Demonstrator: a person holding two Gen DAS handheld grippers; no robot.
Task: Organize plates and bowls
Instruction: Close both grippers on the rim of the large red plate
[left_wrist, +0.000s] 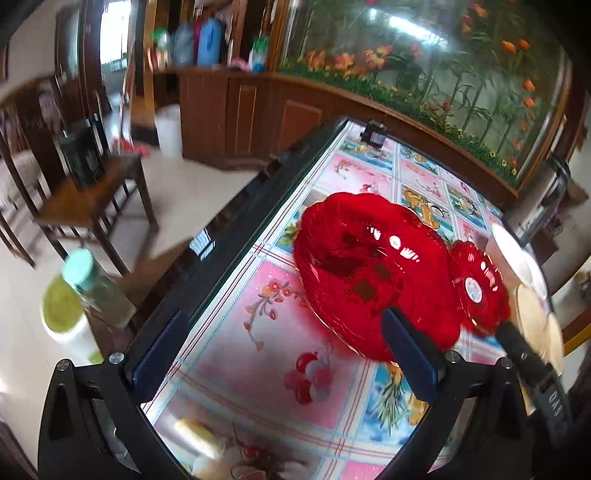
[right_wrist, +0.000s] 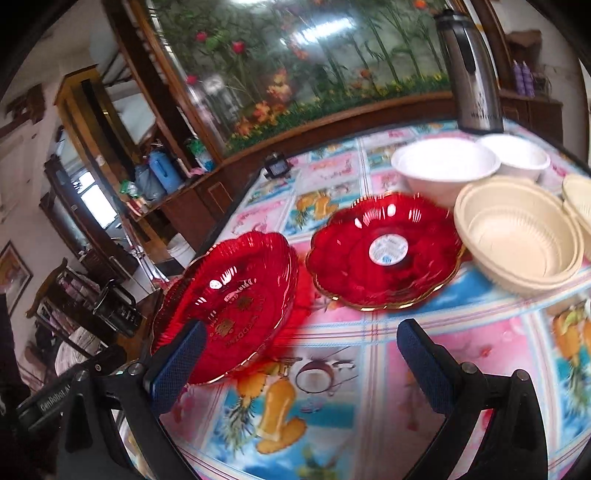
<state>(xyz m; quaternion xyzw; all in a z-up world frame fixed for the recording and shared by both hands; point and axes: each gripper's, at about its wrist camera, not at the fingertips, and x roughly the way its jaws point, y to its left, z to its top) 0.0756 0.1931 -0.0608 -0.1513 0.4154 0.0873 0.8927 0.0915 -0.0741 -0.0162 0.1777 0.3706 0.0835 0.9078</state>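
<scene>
Large red plate (right_wrist: 236, 295) sits tilted at the table's (right_wrist: 332, 406) left edge, small red plate (right_wrist: 384, 251) beside it. Left gripper (left_wrist: 288, 354) and right gripper (right_wrist: 295, 358): fingers apart, empty. Judgement: grip the rim squarely; slick plastic may slip.

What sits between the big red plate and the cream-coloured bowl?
The smaller red plate, scalloped, with a white sticker in its middle, lies between the large red plate and the cream bowl. The right wrist view shows this best.
</scene>
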